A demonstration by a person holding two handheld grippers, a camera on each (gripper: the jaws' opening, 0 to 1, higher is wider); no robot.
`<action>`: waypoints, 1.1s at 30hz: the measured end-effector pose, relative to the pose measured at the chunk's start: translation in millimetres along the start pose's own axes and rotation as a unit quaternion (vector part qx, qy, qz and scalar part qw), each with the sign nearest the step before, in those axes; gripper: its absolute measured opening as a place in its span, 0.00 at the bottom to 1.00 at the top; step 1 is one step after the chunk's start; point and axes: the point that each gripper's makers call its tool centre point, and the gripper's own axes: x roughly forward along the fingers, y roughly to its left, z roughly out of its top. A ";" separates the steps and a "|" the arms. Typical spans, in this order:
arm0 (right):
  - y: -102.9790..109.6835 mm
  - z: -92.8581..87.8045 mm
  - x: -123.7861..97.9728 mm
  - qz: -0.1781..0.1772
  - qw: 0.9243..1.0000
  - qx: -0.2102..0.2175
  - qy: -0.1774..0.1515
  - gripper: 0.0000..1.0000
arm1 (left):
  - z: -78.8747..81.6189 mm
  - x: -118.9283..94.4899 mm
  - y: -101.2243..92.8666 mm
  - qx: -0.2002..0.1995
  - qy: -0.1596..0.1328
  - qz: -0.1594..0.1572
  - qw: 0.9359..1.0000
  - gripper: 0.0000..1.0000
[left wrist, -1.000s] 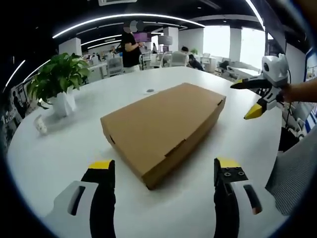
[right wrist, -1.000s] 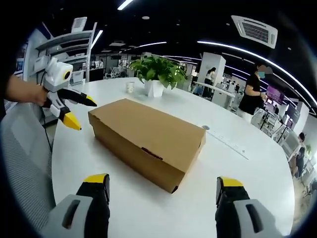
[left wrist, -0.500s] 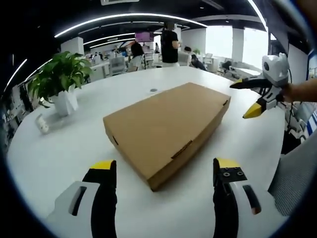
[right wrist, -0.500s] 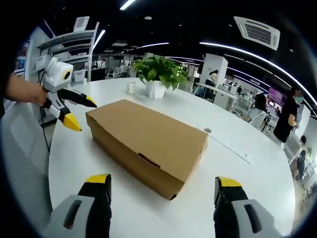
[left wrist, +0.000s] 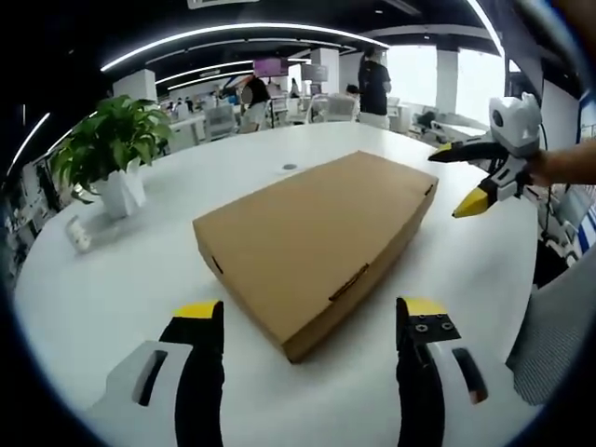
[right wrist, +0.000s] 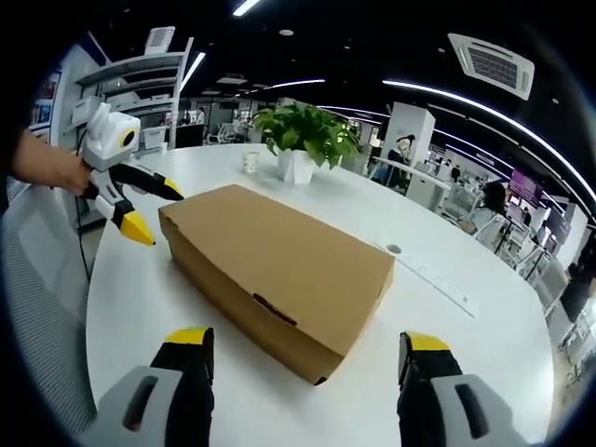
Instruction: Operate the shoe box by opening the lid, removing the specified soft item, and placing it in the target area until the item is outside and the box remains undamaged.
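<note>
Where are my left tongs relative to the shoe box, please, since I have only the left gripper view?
Observer: The right gripper view shows the left tongs open, held beside the shoe box's end corner, with the tips apart from the cardboard.
Operator: Thank you. Is the lid shut at the end away from those tongs?
Observer: Yes. On that short end wall the lid sits flush, with no gap that I can see.
Operator: And what lies beyond that end?
Observer: A long flat strip lies on the white table, apart from the box.
</note>
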 end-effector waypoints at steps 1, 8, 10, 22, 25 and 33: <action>-0.8 0.2 1.1 0.000 1.000 0.001 -0.001 0.79 | 0.4 0.3 -0.2 0.000 0.000 0.000 1.000 0.75; -4.1 -1.2 8.6 0.000 1.000 0.021 0.001 0.74 | 0.0 2.9 -0.2 -0.005 0.002 0.003 1.000 0.72; -5.4 -0.6 10.7 -0.002 1.000 0.027 -0.001 0.73 | -0.5 3.7 -0.2 -0.007 0.003 0.003 1.000 0.70; -6.2 0.1 21.6 -0.003 1.000 0.030 0.000 0.63 | 0.9 9.0 8.2 -0.006 -0.001 0.018 1.000 0.64; -5.1 0.2 23.8 -0.001 1.000 0.028 0.001 0.62 | 1.7 9.7 9.9 -0.005 -0.003 0.020 1.000 0.61; -1.6 -1.3 26.7 0.007 0.999 0.043 0.001 0.56 | 2.8 12.6 10.6 0.008 -0.001 0.008 1.000 0.62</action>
